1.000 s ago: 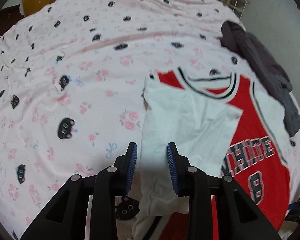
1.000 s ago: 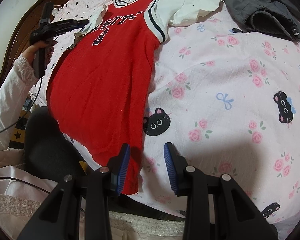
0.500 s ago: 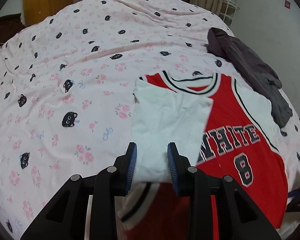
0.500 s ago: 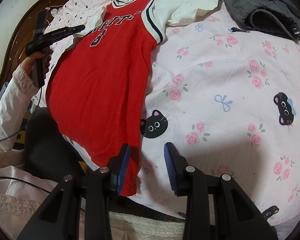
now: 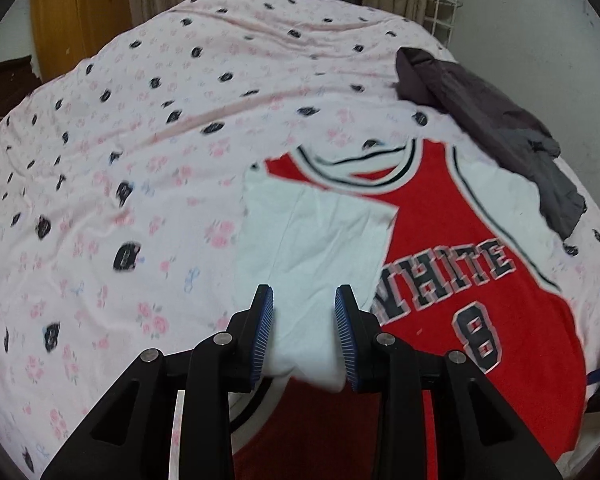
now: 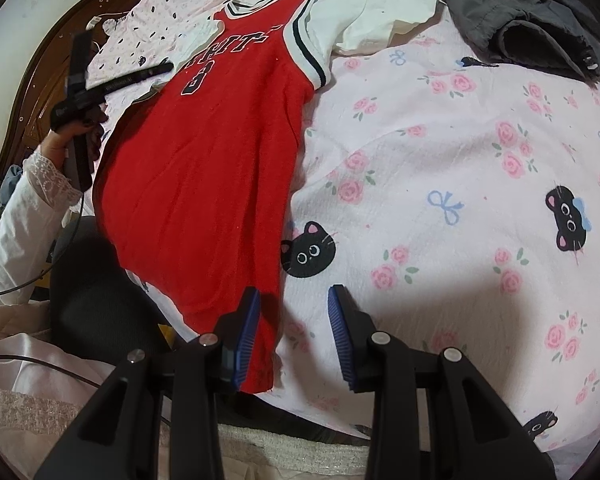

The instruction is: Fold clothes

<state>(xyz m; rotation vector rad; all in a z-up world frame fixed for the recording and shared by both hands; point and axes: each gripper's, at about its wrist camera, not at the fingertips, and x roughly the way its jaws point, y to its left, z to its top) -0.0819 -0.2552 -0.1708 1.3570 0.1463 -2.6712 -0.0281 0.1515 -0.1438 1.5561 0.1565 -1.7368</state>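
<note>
I am early in the fold. The red jersey [image 5: 460,240] lies face up on the bed [image 5: 140,160], its printed lettering and number showing. One step looks done: the white left sleeve [image 5: 312,240] is turned in across the chest. The white right sleeve [image 6: 376,8] lies spread out to the side, and the long body is not yet folded, so most of the work is left.

My left gripper [image 5: 304,328] has its fingers apart, with the edge of the folded white sleeve lying between them; I judge they are not pinching it. My right gripper [image 6: 292,328] is open too, poised at the hem corner of the jersey, its left finger over the red cloth, nothing gripped.

The red cloth looks soft and slightly fuzzy, a limp knit, with striped white-and-dark ribbed trim at collar and armholes. The sleeves are thinner, smooth cotton that creases sharply. The bed cover is crinkled pink fabric printed with roses, bows and black cats. A dark grey garment [image 6: 532,12] lies crumpled beyond the jersey, stiffer-looking, like woven nylon.
</note>
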